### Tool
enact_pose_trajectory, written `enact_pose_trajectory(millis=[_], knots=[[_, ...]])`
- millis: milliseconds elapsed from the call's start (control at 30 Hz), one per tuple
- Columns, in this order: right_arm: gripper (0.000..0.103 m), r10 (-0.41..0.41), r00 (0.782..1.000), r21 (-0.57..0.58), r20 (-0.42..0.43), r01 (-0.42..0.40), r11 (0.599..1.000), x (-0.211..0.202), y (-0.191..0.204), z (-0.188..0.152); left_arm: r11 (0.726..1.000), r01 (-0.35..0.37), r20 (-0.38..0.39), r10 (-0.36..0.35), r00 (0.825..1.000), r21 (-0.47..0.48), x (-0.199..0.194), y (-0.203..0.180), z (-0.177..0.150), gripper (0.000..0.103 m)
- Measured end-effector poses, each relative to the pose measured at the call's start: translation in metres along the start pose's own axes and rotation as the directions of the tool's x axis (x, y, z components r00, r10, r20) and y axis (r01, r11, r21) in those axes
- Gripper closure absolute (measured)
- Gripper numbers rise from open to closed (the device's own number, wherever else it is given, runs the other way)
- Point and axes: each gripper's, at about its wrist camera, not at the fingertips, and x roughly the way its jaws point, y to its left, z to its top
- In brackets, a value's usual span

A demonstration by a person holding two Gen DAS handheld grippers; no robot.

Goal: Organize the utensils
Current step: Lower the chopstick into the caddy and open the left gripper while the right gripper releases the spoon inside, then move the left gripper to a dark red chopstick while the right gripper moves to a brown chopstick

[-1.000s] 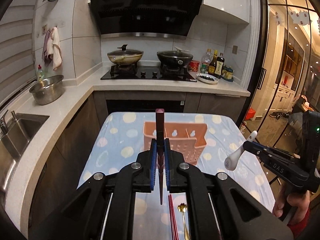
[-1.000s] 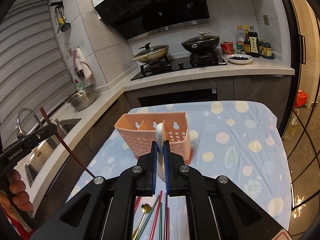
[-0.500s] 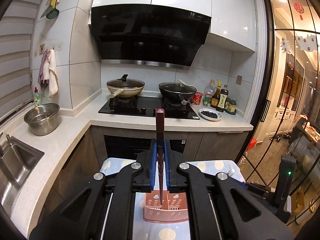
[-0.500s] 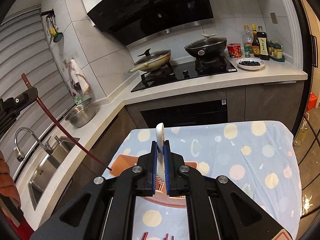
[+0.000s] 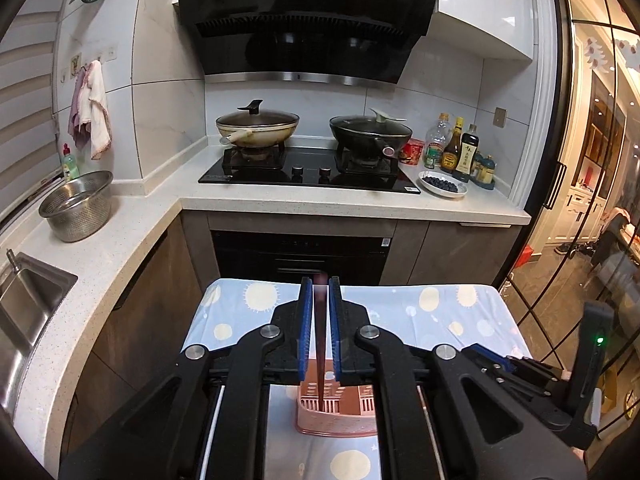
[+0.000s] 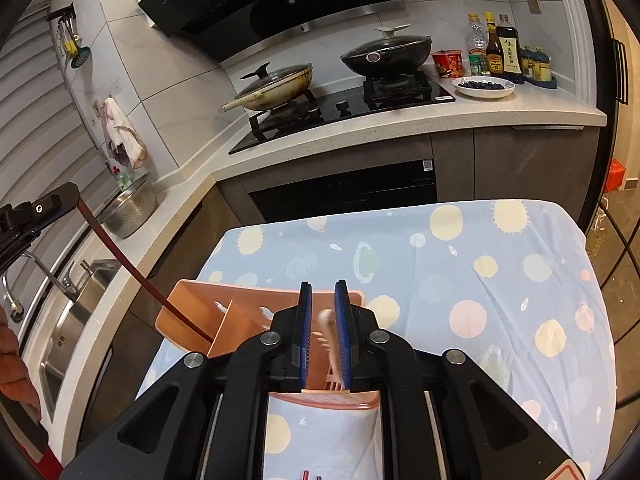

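My left gripper [image 5: 320, 292] is shut on a dark red chopstick [image 5: 320, 344], held upright with its lower tip inside the pink utensil basket [image 5: 336, 420]. From the right wrist view the chopstick [image 6: 132, 272] slants down into the basket's left compartment [image 6: 200, 320]. My right gripper [image 6: 323, 292] stands above the basket, its jaws slightly apart. A blurred white spoon [image 6: 332, 340] is between them, dropping into the basket; whether the pads still touch it is unclear.
The basket stands on a table with a blue dotted cloth [image 6: 460, 264]. Red chopstick ends [image 6: 310, 474] show at the bottom edge. Behind is a counter with a stove [image 5: 308, 172], two lidded pans, bottles, a blueberry plate [image 5: 442, 184], a steel colander [image 5: 76, 204] and a sink [image 5: 24, 304].
Both grippers rose and tipped over the basket. The chopstick tip went down into the basket. The right jaws parted a little and the white spoon slid down between them.
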Motion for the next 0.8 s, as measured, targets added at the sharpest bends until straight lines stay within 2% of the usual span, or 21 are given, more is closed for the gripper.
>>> enact_pose_trajectory(millis=[100,200,367,500,633,800], knots=[[0.083,-0.006,1.0,-0.011,0.013,0.006,1.0,-0.01,0.003,-0.002,1.0,-0.009,-0.002,0.009,1.0,-0.01,-0.003,0.002,-0.001,0.081],[0.083,-0.012,1.0,-0.033,0.022,0.013,0.999,-0.022,0.008,-0.006,1.0,-0.011,0.005,0.011,1.0,-0.015,-0.012,0.003,-0.004,0.073],[0.082,-0.008,0.999,-0.058,0.033,0.01,0.998,-0.044,0.016,-0.02,1.0,-0.004,0.017,0.004,1.0,0.001,-0.035,0.004,-0.013,0.073],[0.077,-0.019,0.999,-0.076,0.039,0.022,0.997,-0.063,0.02,-0.039,1.0,0.001,0.008,-0.001,1.0,0.002,-0.052,0.004,-0.029,0.071],[0.077,-0.041,0.998,-0.097,0.039,0.045,0.994,-0.081,0.024,-0.065,1.0,0.002,-0.018,-0.001,1.0,0.013,-0.064,0.003,-0.056,0.07],[0.077,-0.063,0.998,-0.105,0.018,0.065,0.992,-0.099,0.022,-0.101,1.0,0.0,-0.091,0.001,0.996,0.009,-0.068,0.005,-0.102,0.07]])
